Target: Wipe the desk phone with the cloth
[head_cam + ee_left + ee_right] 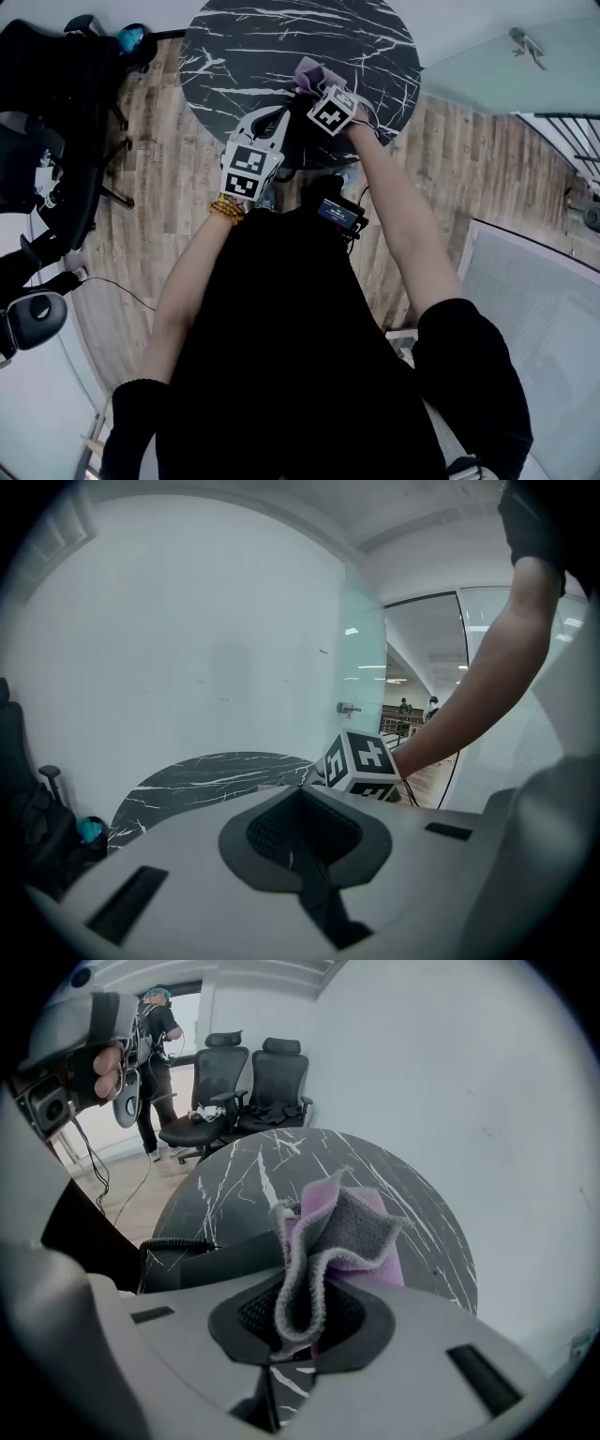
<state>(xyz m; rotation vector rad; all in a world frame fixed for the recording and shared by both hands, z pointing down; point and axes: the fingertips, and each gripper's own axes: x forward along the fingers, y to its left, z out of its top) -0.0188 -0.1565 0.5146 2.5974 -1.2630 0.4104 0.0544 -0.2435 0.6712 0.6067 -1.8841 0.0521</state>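
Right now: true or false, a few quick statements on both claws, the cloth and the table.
1. The right claw is shut on the cloth. True.
2. The left claw also grips the cloth. False: it is shut with nothing in it.
3. The table is round and dark with white veins. True.
4. The cloth lies spread flat on the table. False: it is bunched in the right claw.
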